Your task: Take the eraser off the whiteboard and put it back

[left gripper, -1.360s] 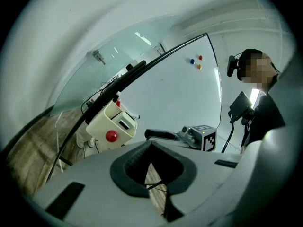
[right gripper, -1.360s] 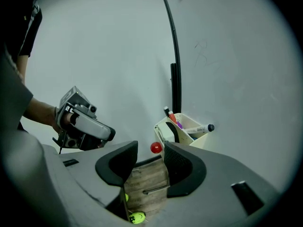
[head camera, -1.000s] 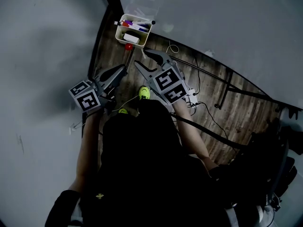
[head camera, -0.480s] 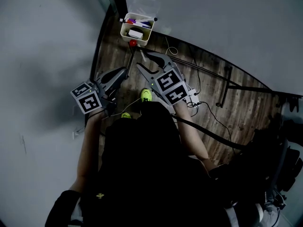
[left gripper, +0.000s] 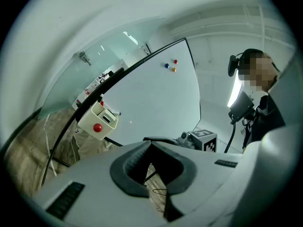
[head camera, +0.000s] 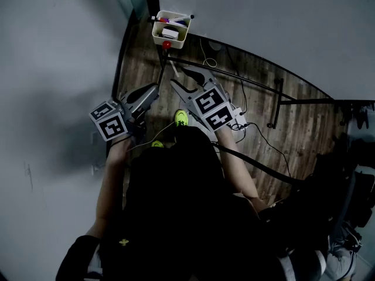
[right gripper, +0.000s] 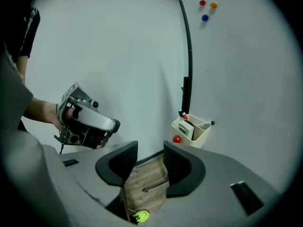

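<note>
The eraser [right gripper: 186, 127] stands on end inside the cream holder [right gripper: 194, 140] that hangs at the whiteboard's [right gripper: 236, 70] lower edge, with markers [right gripper: 207, 124] beside it in the same holder. A red knob [right gripper: 177, 139] sits on the holder's front wall. The right gripper [right gripper: 150, 148] hangs in the air short of the holder, aimed toward it. Its jaws stand apart with nothing between them but the wooden floor [head camera: 258, 104] below. The left gripper [left gripper: 150, 143] is off to the holder's left, farther from it than the right gripper. Its jaw tips meet and it carries nothing. High above the holder, three small magnets [right gripper: 202, 3], red, orange and blue, cling to the whiteboard.
</note>
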{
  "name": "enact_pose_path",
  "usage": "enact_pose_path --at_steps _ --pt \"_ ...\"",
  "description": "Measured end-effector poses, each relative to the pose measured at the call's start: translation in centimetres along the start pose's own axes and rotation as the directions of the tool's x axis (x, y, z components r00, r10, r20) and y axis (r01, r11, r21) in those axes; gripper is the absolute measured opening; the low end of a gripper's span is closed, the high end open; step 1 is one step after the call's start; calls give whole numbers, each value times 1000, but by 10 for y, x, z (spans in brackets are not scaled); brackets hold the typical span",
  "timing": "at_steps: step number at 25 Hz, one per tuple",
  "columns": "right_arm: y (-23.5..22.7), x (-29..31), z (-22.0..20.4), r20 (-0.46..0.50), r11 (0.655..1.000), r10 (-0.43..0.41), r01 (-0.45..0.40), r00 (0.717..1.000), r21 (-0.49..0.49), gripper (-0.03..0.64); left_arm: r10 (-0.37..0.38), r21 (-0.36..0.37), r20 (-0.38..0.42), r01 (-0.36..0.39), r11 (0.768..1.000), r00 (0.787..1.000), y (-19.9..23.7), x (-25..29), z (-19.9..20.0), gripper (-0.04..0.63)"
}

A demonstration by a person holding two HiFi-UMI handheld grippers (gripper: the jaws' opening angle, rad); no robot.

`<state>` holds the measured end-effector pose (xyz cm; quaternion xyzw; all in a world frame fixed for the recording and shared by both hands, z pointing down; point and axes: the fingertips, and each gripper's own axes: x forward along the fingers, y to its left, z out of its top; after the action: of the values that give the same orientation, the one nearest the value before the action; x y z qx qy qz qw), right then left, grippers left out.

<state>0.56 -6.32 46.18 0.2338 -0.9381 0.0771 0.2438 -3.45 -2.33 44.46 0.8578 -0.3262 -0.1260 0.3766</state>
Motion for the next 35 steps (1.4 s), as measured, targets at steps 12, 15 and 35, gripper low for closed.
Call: enact_pose_path --at_steps 12,15,35 --pt "92 -38 -9 15 998 -66 66 998 -12 112 -71 31 -36 72 997 997 -54 -63 -38 2" --pt "121 -45 -17 8 997 -77 77 997 -10 83 -88 35 -44 89 995 995 -66 -82 -50 2" --pt "217 -56 -19 -38 998 -20 18 999 -58 0 -118 34 -7 119 992 993 -107 -153 -77 2"
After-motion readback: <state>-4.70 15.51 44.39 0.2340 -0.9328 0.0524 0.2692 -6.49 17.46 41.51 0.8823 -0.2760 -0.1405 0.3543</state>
